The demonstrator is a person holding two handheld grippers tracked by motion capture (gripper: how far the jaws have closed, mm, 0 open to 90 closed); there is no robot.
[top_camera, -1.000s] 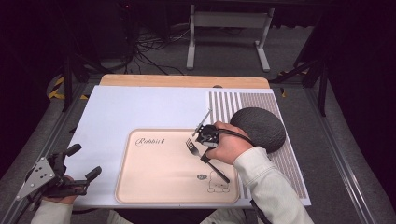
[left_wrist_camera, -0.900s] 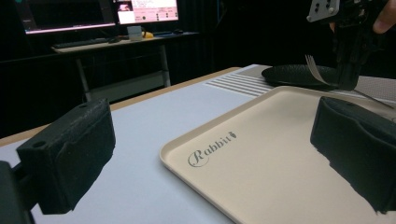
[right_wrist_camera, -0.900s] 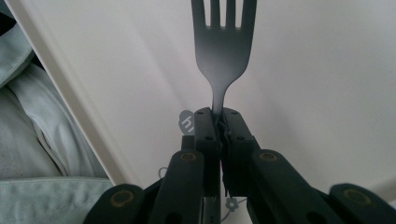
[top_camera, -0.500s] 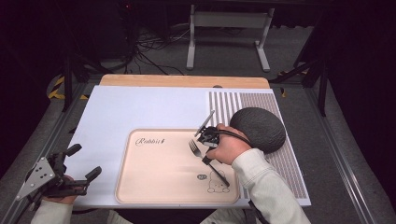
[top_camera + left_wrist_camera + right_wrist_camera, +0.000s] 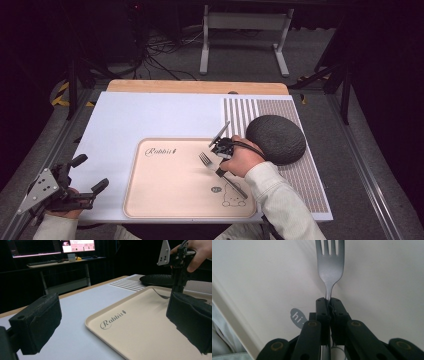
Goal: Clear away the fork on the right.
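Note:
A metal fork [image 5: 206, 160] [image 5: 330, 267] is clamped by its handle in my right gripper [image 5: 220, 170] [image 5: 329, 305], which is shut on it low over the beige tray [image 5: 165, 200] [image 5: 140, 325], tines pointing left across the tray. In the left gripper view the right gripper [image 5: 178, 277] stands at the tray's far edge. My left gripper [image 5: 90, 172] [image 5: 112, 322] rests at the table's near left corner, jaws wide apart with nothing between them, pointing toward the tray.
A dark round bowl-like dish [image 5: 276, 139] sits on the striped mat [image 5: 300, 170] right of the tray. The white table board [image 5: 150, 117] stretches behind the tray. A wooden strip [image 5: 197, 86] edges the far side.
The right gripper has sunk with the fork toward the tray and shifted slightly. The left gripper has stayed put.

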